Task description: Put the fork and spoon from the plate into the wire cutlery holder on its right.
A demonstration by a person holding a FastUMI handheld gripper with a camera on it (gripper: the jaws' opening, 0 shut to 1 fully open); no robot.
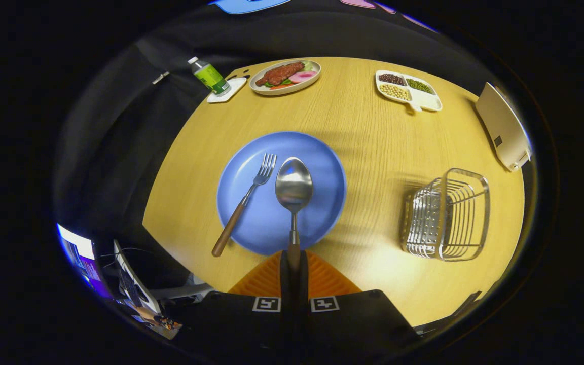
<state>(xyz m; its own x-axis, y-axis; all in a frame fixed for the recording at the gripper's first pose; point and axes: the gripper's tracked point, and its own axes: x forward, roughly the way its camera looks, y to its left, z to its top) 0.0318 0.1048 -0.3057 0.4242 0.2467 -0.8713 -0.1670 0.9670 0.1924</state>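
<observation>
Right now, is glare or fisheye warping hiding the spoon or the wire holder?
Gripper view: the spoon bowl shows soft glare but stays sharp, its handle clamped in the gripper; the wire cutlery holder is bent by fisheye distortion yet readable, with a bright patch on the table beside it.

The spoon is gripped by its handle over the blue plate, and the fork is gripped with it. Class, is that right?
Not quite. In the gripper view the gripper has its jaws shut on the spoon alone; the fork lies loose on the blue plate, left of the spoon.
</observation>
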